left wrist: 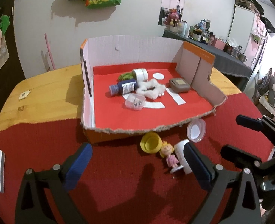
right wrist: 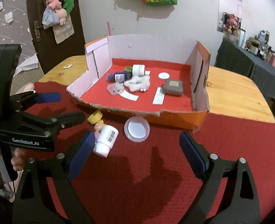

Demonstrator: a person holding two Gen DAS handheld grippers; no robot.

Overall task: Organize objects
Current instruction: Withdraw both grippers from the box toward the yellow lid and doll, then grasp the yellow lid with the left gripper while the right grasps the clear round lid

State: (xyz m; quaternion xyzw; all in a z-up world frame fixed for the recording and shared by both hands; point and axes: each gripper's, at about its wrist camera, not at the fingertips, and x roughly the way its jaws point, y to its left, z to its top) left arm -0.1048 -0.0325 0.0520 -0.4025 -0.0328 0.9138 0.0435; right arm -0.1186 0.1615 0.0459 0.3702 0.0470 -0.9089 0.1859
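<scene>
Just in front of the torn front edge of the orange cardboard box (right wrist: 174, 118), on the dark red textured mat (right wrist: 137, 177), a white plastic pill bottle (right wrist: 106, 140) lies on its side, its long axis running diagonally: the labelled base points up toward the box and the neck points down toward the right wrist camera. Touching it on the far side is a small blonde doll in a pink dress (left wrist: 169, 155), also lying down, head toward the box and round white stand toward the left wrist camera. A yellow plastic cap (left wrist: 150, 142) lies beside the doll's head, and a clear round lid with a white liner (right wrist: 136, 129) lies mouth up just to the right. The left gripper (left wrist: 136, 166) is spread wide and holds nothing, though its right blue pad (left wrist: 195, 165) sits just beside the bottle; I cannot tell whether it touches. The right gripper (right wrist: 135, 155) is likewise spread wide and empty, its left pad (right wrist: 79, 154) near the bottle's neck.
</scene>
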